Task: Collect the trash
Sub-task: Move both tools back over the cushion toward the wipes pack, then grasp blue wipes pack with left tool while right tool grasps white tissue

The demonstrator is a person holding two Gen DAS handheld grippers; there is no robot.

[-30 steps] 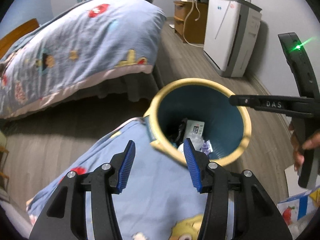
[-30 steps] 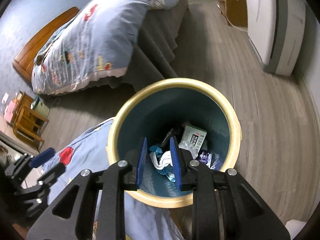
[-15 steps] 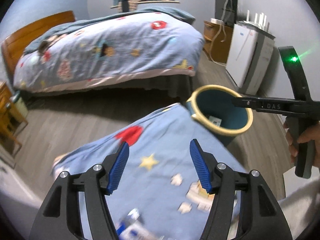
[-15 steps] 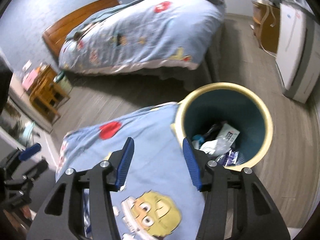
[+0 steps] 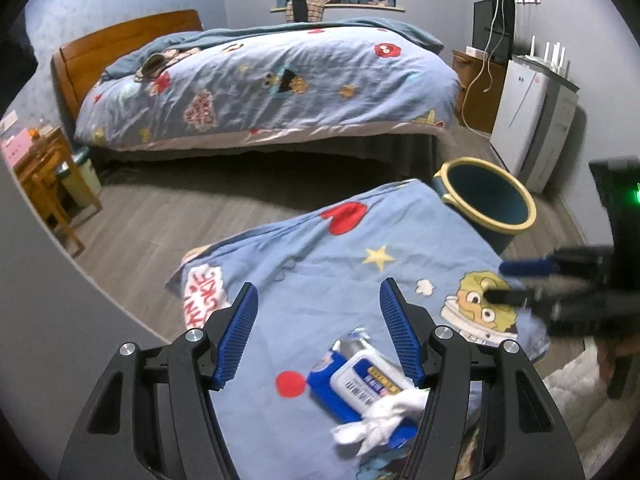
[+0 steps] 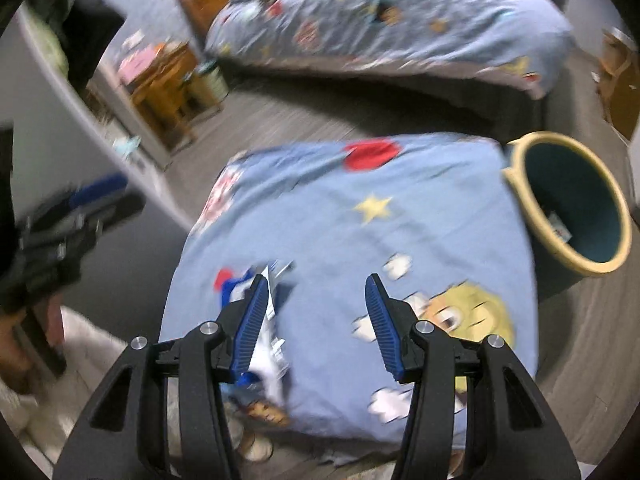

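The soft cartoon-print cover (image 5: pixel 360 264) over the low counter could bunch under a pinch, so cloth might come up with the litter. The round bin (image 5: pixel 490 200), yellow-rimmed with a smooth teal inside, stands just beside that counter's far corner. The glossy blue-and-white packet (image 5: pixel 356 380) looks slick and could slip; the crumpled white tissue (image 5: pixel 380 416) touching it might get dragged along. Left tool (image 5: pixel 318 336) and right tool (image 6: pixel 316 322) both gape, gripping nothing

Bin (image 5: pixel 490 204) mouth unobstructed beside cloth-covered surface (image 5: pixel 360 264); bed (image 5: pixel 272 88) beyond open floor (image 5: pixel 168 216).
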